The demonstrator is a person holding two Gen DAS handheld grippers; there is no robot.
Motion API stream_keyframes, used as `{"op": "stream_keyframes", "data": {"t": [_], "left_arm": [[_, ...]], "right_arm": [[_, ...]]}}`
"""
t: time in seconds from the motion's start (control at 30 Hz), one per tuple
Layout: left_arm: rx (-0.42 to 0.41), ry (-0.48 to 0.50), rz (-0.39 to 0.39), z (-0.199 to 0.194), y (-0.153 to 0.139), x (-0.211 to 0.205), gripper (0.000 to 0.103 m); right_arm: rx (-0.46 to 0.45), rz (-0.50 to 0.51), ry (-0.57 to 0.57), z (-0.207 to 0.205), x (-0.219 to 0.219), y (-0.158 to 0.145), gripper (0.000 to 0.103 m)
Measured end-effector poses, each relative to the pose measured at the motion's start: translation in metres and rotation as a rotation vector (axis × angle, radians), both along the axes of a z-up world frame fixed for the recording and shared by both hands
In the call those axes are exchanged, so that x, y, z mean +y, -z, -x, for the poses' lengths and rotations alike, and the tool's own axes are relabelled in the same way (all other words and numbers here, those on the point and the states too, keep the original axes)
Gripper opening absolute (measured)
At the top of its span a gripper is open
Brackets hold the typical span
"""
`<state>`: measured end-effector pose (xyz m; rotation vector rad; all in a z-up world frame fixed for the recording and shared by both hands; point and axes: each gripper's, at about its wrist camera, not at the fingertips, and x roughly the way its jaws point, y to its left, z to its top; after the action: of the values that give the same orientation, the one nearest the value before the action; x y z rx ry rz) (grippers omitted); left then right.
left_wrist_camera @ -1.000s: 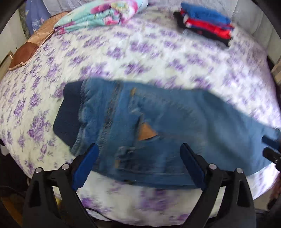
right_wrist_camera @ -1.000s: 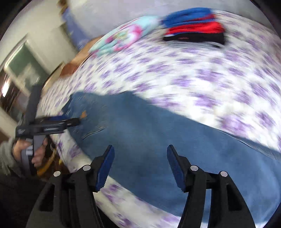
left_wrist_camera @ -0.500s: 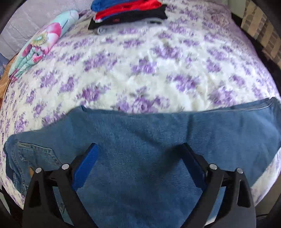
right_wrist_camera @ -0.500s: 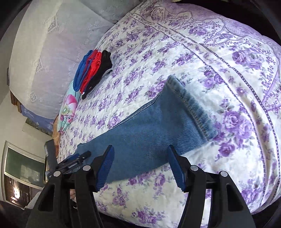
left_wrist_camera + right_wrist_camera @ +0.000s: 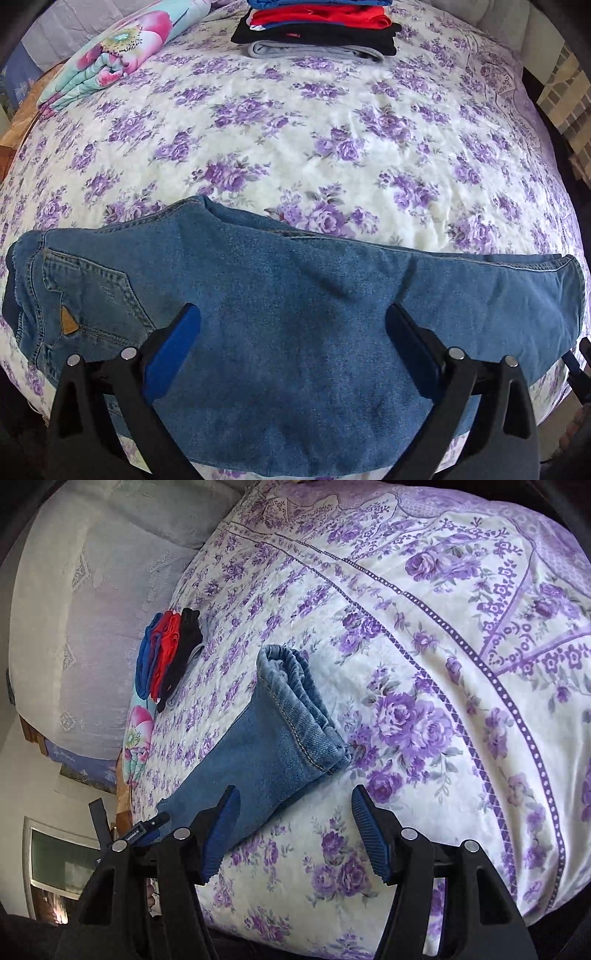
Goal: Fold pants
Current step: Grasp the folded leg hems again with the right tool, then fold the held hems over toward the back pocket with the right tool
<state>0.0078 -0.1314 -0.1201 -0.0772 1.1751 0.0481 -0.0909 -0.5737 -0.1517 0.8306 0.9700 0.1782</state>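
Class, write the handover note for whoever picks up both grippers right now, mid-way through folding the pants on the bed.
Left gripper: open, just widened, above the middle of the jeans, gripping nothing.
Right gripper: open, empty, by the leg hems.
Jeans lie flat along the near edge of the bed, legs stacked together.
Done: lengthwise fold.
Left: fold hems towards the waist, perhaps add to the folded pile.

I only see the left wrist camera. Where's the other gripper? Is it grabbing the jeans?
Observer: No. The right gripper is open. Its fingers hover by the hem end of the jeans, gripping nothing.
Operator: Are both leg ends together?
Observer: Yes, the cuffs lie stacked in layers, one on the other.
Operator: Anything else over there?
Observer: A window shows beyond the bed, past the waist end.
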Motion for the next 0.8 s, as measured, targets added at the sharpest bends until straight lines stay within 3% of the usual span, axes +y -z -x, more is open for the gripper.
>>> {"op": "stream_keyframes", "data": {"t": [0.1, 0.2, 0.33, 0.4, 0.47, 0.53, 0.63, 0.8], "left_arm": [[0.008, -0.013, -0.020, 0.003, -0.001, 0.004, 0.098], [0.017, -0.027, -0.043, 0.008, -0.003, 0.009, 0.098], [0.032, -0.035, -0.089, 0.016, -0.005, 0.012, 0.098], [0.036, -0.036, -0.120, 0.023, -0.005, 0.013, 0.098], [0.038, -0.044, -0.129, 0.028, -0.005, 0.017, 0.098], [0.037, -0.054, -0.118, 0.028, -0.004, 0.021, 0.098], [0.023, -0.047, -0.100, 0.022, -0.004, 0.022, 0.098], [0.025, 0.076, -0.145, 0.001, 0.010, 0.000, 0.098]], "right_arm": [[-0.010, -0.055, 0.035, -0.008, -0.004, 0.011, 0.064], [-0.028, -0.137, 0.080, -0.017, -0.007, 0.022, 0.071], [-0.089, -0.124, 0.093, -0.026, -0.001, 0.021, 0.077], [-0.122, -0.113, 0.104, -0.029, 0.001, 0.019, 0.072], [-0.137, -0.100, 0.119, -0.030, -0.001, 0.019, 0.048], [-0.139, -0.135, 0.146, -0.028, -0.007, 0.022, 0.035], [-0.151, -0.147, 0.176, -0.024, -0.009, 0.016, 0.029], [-0.248, 0.012, 0.171, -0.023, 0.013, -0.029, 0.023]]}}
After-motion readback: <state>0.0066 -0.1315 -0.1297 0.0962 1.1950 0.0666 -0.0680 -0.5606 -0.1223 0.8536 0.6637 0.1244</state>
